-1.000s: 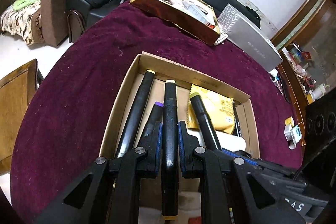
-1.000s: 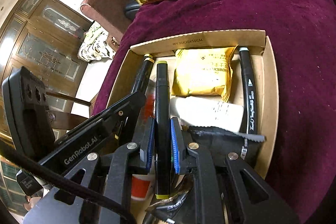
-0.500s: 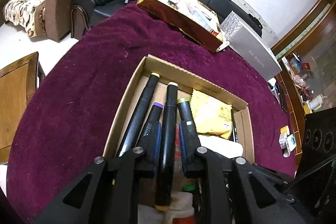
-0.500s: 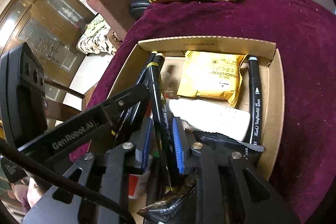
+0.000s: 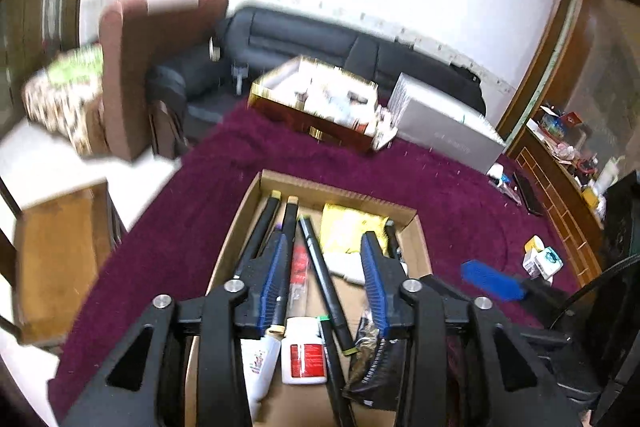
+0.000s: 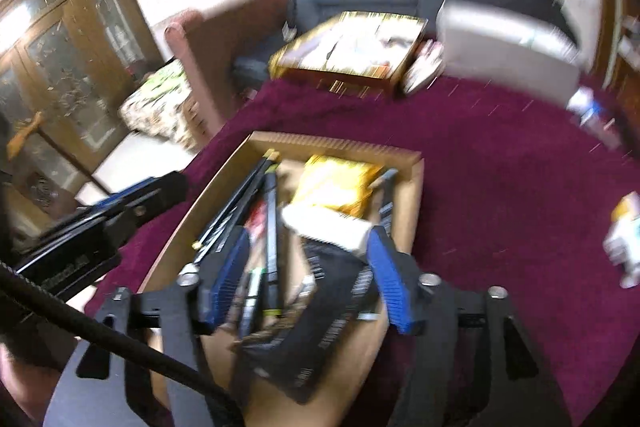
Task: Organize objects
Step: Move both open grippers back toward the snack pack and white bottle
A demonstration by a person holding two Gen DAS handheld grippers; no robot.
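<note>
A shallow cardboard box (image 5: 336, 190) (image 6: 344, 145) lies on a maroon cloth. In it lie several black markers (image 5: 320, 267) (image 6: 272, 223), a yellow snack packet (image 5: 348, 227) (image 6: 336, 183), a white packet (image 6: 326, 227), a white bottle with a red label (image 5: 302, 351) and a dark wrapper (image 6: 320, 323). My left gripper (image 5: 324, 279) is open and empty above the box's near half. My right gripper (image 6: 308, 267) is open and empty above the box. The right gripper's blue pad (image 5: 492, 281) shows in the left wrist view.
A gold box (image 5: 316, 107) (image 6: 352, 55) and a grey box (image 5: 444, 127) stand at the cloth's far edge. Small white cartons (image 5: 540, 259) (image 6: 626, 239) lie at the right. A wooden chair (image 5: 56, 251) stands left. A dark sofa (image 5: 320, 39) is behind.
Both grippers have opened and let go of their black markers, which now lie in the box. Both have lifted and tilted up, away from the box.
</note>
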